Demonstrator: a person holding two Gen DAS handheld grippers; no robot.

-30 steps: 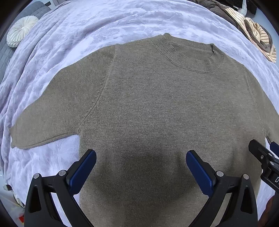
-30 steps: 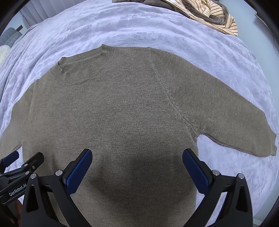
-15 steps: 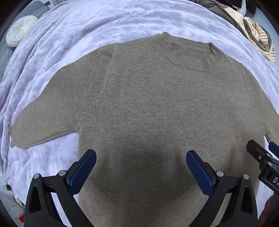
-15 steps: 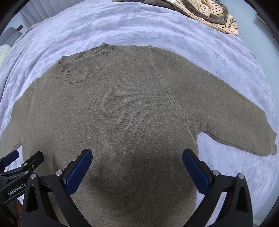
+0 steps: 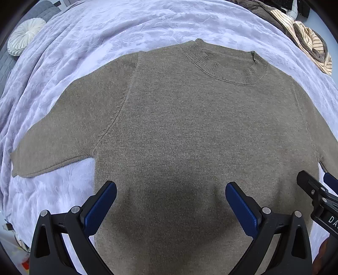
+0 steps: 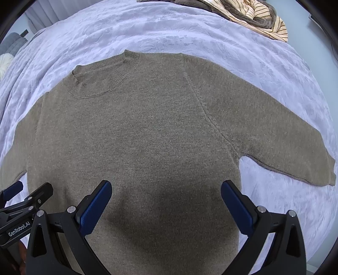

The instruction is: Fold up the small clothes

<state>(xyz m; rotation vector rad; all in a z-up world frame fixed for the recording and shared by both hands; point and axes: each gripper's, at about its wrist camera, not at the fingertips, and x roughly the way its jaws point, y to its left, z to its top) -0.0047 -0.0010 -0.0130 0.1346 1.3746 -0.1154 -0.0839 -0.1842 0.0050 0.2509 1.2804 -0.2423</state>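
A: Where are we with this one?

B: At the very start, by our reckoning. The sweater (image 5: 190, 137) lies flat on the blanket (image 5: 105, 27), front up, collar (image 5: 228, 63) at the far side, no fold in it yet.

A: Starting from the left, what do we have?

B: The left sleeve (image 5: 59, 135) is spread out to the side, its cuff near the blanket's edge. Our left gripper (image 5: 171, 203) hovers over the lower body, jaws spread wide, holding nothing.

A: And further right?

B: Our right gripper (image 6: 166, 201) hangs just beside it, also gaping and empty. The right sleeve (image 6: 281, 143) stretches outward the same way. Beyond it, a striped garment (image 6: 262, 19) is heaped at the far corner, well apart.

A: So what does the next move ask of us?

B: We judge it means a sleeve fold: reach out to a cuff or shoulder, pinch the knit, and carry it across the body. The knit looks soft, so we'd want to grip only the sleeve, not the blanket under it.
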